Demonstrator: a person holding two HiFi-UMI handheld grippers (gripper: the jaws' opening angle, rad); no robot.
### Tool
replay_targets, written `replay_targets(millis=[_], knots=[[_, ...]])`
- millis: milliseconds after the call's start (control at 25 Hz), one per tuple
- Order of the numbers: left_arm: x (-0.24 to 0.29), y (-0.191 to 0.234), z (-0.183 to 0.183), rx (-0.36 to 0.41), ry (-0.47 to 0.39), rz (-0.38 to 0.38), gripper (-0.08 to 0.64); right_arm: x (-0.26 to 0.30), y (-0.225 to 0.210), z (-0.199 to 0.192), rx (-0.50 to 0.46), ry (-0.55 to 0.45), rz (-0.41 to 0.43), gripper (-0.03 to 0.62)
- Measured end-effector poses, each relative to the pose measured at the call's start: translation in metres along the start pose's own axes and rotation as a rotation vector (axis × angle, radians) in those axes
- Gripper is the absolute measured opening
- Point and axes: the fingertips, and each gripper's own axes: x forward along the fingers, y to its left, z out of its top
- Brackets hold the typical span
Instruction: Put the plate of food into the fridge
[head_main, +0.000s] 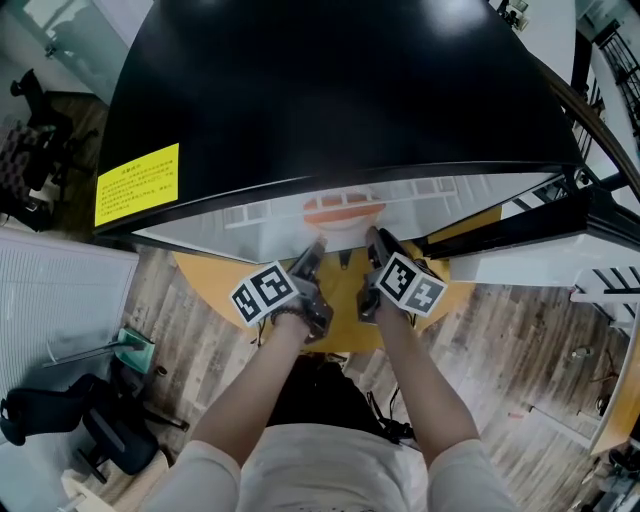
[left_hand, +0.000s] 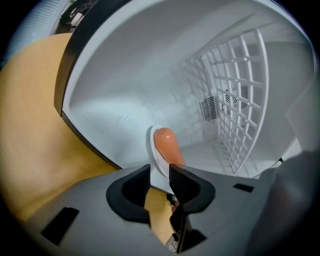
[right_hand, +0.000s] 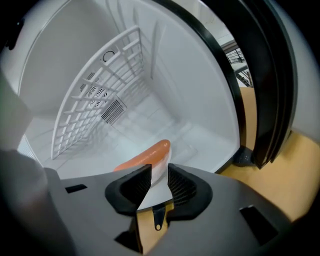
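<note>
Plate (left_hand: 155, 160) at fridge (right_hand: 200, 100) mouth | your left gripper (left_hand: 160, 177), right gripper (right_hand: 159, 182): jaws clamp its rim | next: set flat, release

A round yellow wooden bench (head_main: 205, 285) (left_hand: 30, 125) (right_hand: 300, 165) stands on a grey-brown plank floor (head_main: 500, 340). Directly on the bench sits a black box-shaped fridge (head_main: 330, 90) with its door swung open to the right. Inside, the smooth white fridge floor (left_hand: 115, 125) (right_hand: 200, 130) lies under a white plate (head_main: 343, 205) (left_hand: 152, 150) (right_hand: 160, 170) that carries an orange sausage-shaped food. Whether the plate touches that floor cannot be told. A white wire grid shelf (left_hand: 240, 90) (right_hand: 95, 95) spans the compartment above the plate.
</note>
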Motion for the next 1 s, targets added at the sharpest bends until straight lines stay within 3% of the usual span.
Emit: replay_targets(millis=[240, 480, 520, 800, 1000], knots=[[-0.024, -0.008, -0.028, 0.093, 0.089, -0.049, 0.115, -0.038, 0.012, -0.003, -0.162, 0.013, -0.004, 0.098], [-0.065, -0.029, -0.029, 0.376, 0.094, -0.049, 0.114, -0.085, 0.035, -0.007, -0.273, 0.009, 0.028, 0.094], [-0.073, -0.034, -0.029, 0.423, 0.089, -0.050, 0.112, -0.094, 0.039, -0.008, -0.285, 0.002, 0.034, 0.070], [-0.130, -0.073, -0.035, 0.678, 0.044, -0.091, 0.044, -0.153, 0.072, -0.007, -0.379, -0.040, 0.086, 0.032], [-0.163, -0.089, -0.047, 0.835, 0.044, -0.069, 0.029, -0.191, 0.085, -0.020, -0.431, -0.017, 0.085, 0.031]])
